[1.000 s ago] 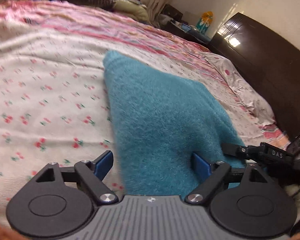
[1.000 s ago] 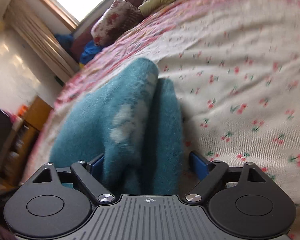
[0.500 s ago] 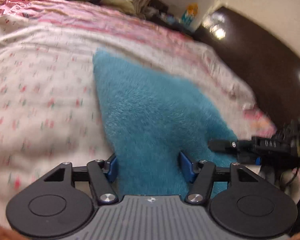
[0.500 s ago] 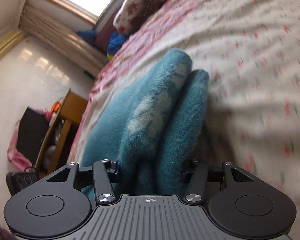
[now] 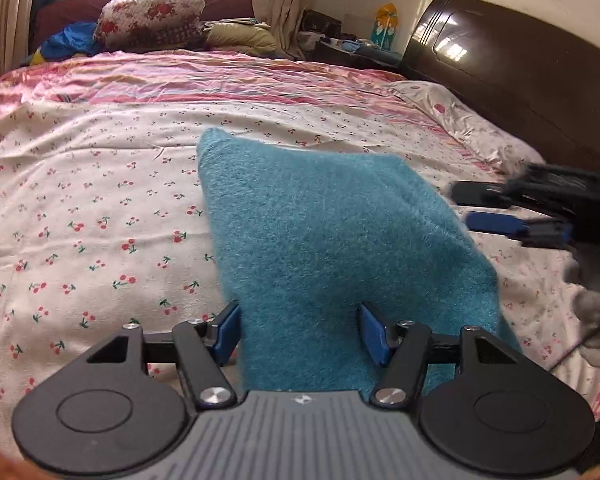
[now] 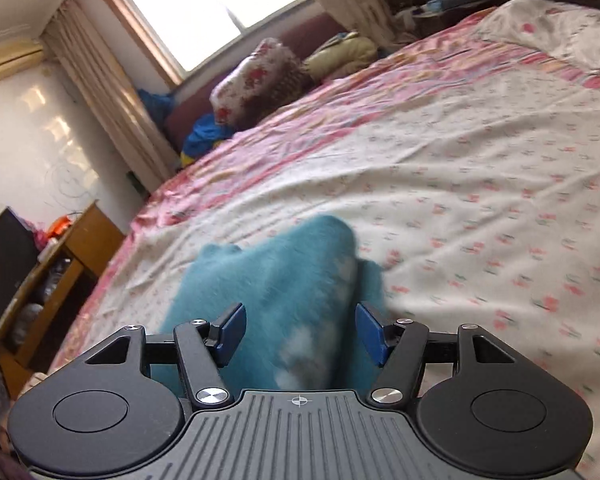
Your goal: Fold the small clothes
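With both my left gripper and right gripper pinching the teal fuzzy garment above the cherry-print bedsheet, uneven pulling could slip the fleece free and spoil the fold.

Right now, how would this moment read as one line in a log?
task: fold small clothes | left gripper: shut on teal sweater | right gripper: shut on teal sweater | sweater: lifted over bed

Fuzzy teal garment, pale patches on one face, bunched and draped on bed.
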The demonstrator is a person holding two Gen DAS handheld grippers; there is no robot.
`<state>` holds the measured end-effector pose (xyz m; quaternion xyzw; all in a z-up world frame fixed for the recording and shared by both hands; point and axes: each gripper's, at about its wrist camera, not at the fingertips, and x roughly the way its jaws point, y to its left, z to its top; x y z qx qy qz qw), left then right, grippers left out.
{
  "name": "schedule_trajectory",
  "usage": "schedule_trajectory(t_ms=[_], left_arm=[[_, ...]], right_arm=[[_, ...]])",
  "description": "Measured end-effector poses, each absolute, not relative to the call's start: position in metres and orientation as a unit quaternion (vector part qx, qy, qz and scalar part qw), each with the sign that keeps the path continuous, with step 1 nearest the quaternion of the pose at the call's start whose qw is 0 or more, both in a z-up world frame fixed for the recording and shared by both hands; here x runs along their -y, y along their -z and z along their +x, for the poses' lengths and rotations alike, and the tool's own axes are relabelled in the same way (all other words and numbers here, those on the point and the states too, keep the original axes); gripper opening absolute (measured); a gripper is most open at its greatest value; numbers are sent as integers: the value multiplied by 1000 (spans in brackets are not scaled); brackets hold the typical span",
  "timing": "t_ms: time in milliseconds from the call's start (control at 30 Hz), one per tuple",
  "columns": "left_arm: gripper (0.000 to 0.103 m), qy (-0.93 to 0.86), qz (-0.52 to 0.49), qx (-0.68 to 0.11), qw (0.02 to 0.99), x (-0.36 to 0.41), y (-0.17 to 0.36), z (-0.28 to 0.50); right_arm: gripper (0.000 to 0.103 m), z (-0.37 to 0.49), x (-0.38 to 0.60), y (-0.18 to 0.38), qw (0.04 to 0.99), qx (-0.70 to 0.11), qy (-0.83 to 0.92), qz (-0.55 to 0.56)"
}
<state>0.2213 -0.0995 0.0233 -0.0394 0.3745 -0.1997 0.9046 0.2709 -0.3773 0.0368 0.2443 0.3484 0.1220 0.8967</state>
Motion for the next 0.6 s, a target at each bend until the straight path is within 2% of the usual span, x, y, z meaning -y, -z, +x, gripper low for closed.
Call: schedule_trajectory(t_ms=[33,167,300,400,467,533,600], left_arm=[[69,199,-34,-374,905,102,-23,221],[68,194,-30,-366,910,102,-33,221],[68,196,-22,-303,933,105,-54,217],[68,185,-7,-308,933,115,-46,234],[68,178,8,-315,932,122,-35,241],[69,179,26,-309,934,128,-34,239],[69,181,16,-312,933,126,-34,239]], right_arm=[[61,281,372,-30,892,-360,-125,243],[23,285,367,-31,889,-371,-128,237],[0,282,397,-46,906,-346,-87,229],[1,289,413,-35,898,-361,-53,246],[1,279,412,-43,905,-337,-59,252],[7,272,399,-59,908,-325,-102,243],[9,275,376,-63,907,-336,-123,222]])
